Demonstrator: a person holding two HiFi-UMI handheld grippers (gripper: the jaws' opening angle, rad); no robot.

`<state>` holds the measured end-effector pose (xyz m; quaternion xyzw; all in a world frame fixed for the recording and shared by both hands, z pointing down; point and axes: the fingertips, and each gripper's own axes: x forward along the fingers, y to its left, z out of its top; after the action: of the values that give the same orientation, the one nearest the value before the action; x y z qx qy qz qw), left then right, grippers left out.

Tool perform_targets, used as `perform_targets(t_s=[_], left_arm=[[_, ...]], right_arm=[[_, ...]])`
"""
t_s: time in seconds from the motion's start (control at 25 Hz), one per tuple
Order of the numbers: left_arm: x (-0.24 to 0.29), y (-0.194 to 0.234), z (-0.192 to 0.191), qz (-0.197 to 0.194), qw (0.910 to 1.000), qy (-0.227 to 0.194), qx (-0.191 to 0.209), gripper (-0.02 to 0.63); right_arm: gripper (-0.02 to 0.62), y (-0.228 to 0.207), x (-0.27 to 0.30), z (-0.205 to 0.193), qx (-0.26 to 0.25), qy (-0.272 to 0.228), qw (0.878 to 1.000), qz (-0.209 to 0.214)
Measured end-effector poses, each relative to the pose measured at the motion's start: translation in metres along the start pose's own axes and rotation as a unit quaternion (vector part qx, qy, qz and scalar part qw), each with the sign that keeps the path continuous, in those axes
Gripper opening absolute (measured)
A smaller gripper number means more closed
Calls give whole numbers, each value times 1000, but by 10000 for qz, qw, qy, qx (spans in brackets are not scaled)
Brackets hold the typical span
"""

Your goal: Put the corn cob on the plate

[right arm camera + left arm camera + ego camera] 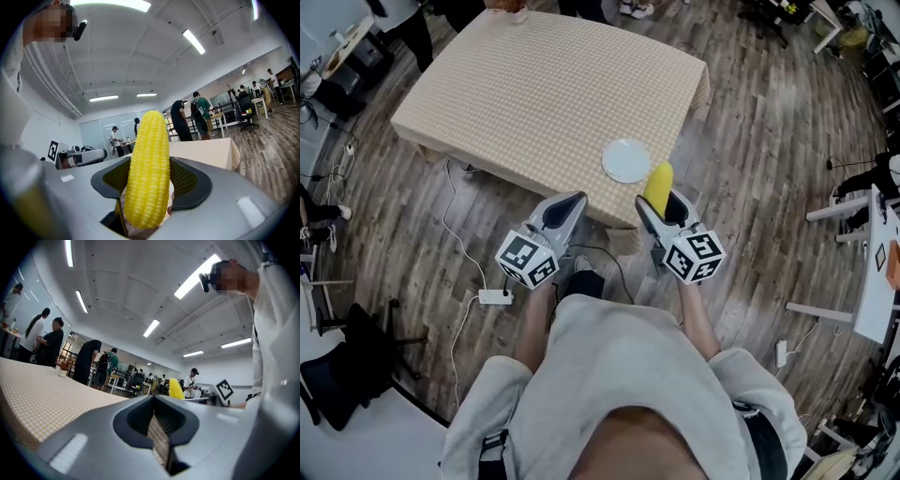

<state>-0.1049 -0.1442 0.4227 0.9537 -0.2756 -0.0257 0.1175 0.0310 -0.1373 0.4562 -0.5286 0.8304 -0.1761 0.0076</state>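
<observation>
A yellow corn cob (pixel 658 186) stands upright between the jaws of my right gripper (pixel 662 204), which is shut on it; in the right gripper view the corn cob (pixel 149 168) fills the middle. A white plate (pixel 626 160) lies empty at the near right corner of the table with the checked cloth (pixel 534 84), just beyond the cob. My left gripper (pixel 572 206) hovers beside the right one at the table's near edge, its jaws shut with nothing between them (pixel 157 427).
A power strip (pixel 495 297) and cables lie on the wooden floor to the left. A black chair (pixel 347 366) stands at the lower left, white desks (pixel 872 272) at the right. People stand past the table's far side, where a small pot (pixel 62 369) sits.
</observation>
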Motion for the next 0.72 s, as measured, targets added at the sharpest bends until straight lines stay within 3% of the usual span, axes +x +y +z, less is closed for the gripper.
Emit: perform_targets(t_s=[0.4,0.72], left_arm=[[11,79,20,-147,9996,166,-200,8],[29,90,13,-353,9986,231,-306,8]], right_arm=[[261,1,81,28,39,57,9998,-174],[261,-7,94,24,33,130,9995,-301]])
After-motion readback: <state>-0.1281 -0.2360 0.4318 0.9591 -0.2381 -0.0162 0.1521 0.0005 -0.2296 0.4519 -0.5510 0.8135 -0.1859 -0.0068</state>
